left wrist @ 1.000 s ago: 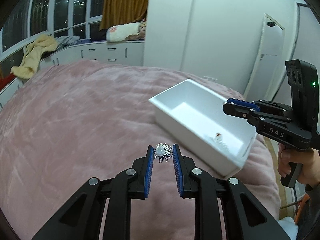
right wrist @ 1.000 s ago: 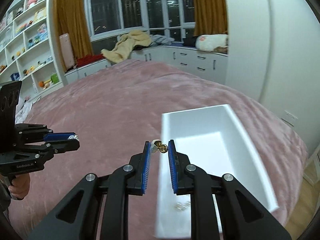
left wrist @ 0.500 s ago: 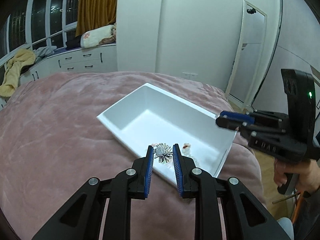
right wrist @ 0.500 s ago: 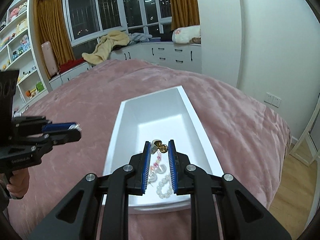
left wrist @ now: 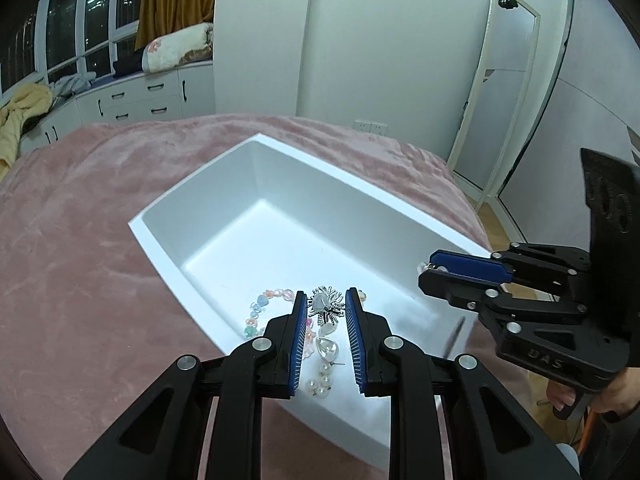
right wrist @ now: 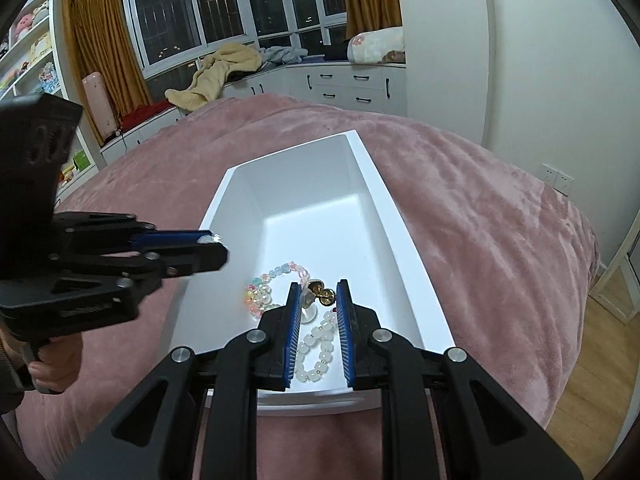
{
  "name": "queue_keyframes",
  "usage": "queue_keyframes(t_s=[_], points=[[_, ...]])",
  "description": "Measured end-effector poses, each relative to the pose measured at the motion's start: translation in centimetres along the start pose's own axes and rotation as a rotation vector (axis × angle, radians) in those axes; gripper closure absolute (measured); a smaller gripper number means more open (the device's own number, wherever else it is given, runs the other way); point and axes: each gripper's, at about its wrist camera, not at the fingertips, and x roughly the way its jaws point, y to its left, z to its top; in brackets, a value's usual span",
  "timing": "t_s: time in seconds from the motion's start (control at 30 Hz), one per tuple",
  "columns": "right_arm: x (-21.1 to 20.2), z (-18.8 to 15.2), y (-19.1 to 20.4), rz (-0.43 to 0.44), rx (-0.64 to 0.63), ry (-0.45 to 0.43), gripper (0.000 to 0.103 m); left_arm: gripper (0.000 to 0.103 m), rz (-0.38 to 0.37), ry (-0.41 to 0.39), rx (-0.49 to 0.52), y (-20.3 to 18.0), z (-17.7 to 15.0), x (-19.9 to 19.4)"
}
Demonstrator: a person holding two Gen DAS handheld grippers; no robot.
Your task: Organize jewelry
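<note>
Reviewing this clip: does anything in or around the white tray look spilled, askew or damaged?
Nothing stands out. The white rectangular tray sits flat on the pink plush bedspread, intact, with the pastel bead bracelet and white pearl bracelet lying inside it. No jewelry shows on the bedspread.

White rectangular tray on a plush rose-pink bedspread. At the tray's near end: pastel multicoloured bead bracelet, milky-white bead bracelet. Left gripper, black with blue ribbed pads, carries a silver spiky brooch; right gripper, likewise coloured, a gold-and-white earring. Ochre curtains.
</note>
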Motion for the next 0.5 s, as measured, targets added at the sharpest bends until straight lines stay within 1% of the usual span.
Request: queue_keyframes(t_s=[0.13, 0.17, 0.2, 0.27, 0.33, 0.37, 0.4, 0.43, 0.47, 0.5], points=[[0.3, -0.1, -0.2, 0.004, 0.003, -0.004, 0.083, 0.077, -0.001, 0.014, -0.011, 0.2, 0.0, 1.6], [0.4, -0.1, -0.2, 0.011, 0.011, -0.004, 0.071, 0.071, 0.0, 0.013, -0.014, 0.2, -0.1, 1.7], [0.4, -0.2, -0.3, 0.013, 0.021, -0.008, 0.051, 0.065, 0.002, 0.008, -0.021, 0.3, 0.0, 1.8], [0.3, -0.2, -0.2, 0.012, 0.017, -0.028, 0.043, 0.06, 0.012, -0.003, -0.027, 0.3, 0.0, 1.7], [0.3, -0.1, 0.2, 0.007, 0.01, -0.021, 0.038, 0.056, 0.007, -0.013, -0.035, 0.3, 0.1, 1.4], [0.1, -0.1, 0.4, 0.002, 0.007, -0.028, 0.028, 0.05, 0.01, -0.016, -0.037, 0.2, 0.1, 1.2], [-0.4, 0.0, 0.7, -0.011, 0.003, -0.051, 0.017, 0.047, 0.014, -0.027, -0.043, 0.3, 0.2, 0.8], [-1.0, 0.1, 0.9, -0.018, 0.007, -0.069, 0.014, 0.046, 0.01, -0.038, -0.05, 0.4, 0.3, 0.2], [-1.4, 0.2, 1.1, -0.021, 0.017, -0.081, 0.01, 0.042, 0.007, -0.05, -0.061, 0.6, 0.4, -0.7], [-2.0, 0.3, 1.3, -0.029, 0.029, -0.092, 0.004, 0.03, 0.007, -0.063, -0.07, 0.8, 0.6, -1.5]])
